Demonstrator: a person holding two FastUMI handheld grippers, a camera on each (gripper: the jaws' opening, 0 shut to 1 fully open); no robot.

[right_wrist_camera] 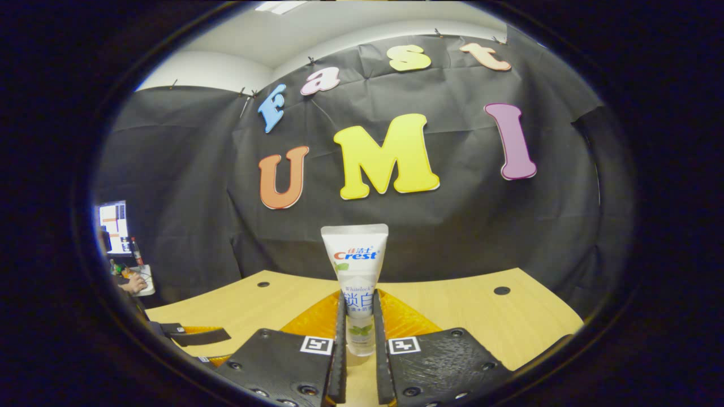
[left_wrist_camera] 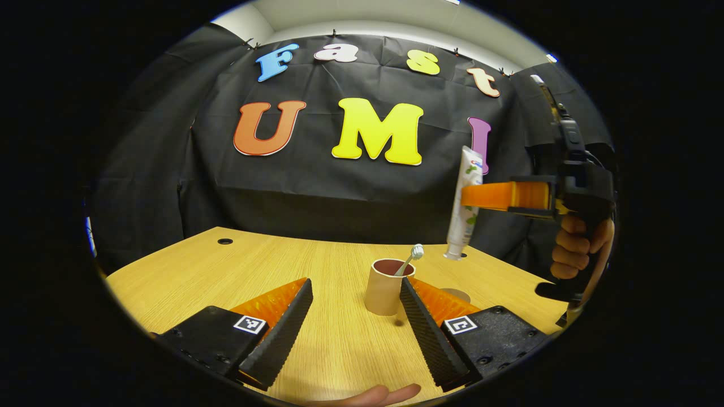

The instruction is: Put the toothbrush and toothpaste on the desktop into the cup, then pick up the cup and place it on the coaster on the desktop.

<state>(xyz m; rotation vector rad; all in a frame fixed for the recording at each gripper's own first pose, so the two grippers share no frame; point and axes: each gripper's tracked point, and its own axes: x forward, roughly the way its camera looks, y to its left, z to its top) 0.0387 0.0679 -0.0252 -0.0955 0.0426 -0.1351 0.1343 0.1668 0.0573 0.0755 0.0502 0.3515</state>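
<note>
Beige cylindrical cup (left_wrist_camera: 384, 293) with maroon interior stands on light wooden desktop (left_wrist_camera: 339, 339), white-headed toothbrush (left_wrist_camera: 411, 258) leaning inside toward 1 o'clock. Left gripper (left_wrist_camera: 353, 333): fingers spread wide, empty. Right gripper (right_wrist_camera: 358, 362): clamped on upright white toothpaste tube (right_wrist_camera: 356, 282), airborne at the cup's 2 o'clock in the left gripper view.

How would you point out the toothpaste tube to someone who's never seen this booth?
Start at the wooden desk and find the tan cup with a toothbrush in it. The toothpaste tube hangs upright above and right of it, clamped in the right tool: the one white item off the desk.
</note>
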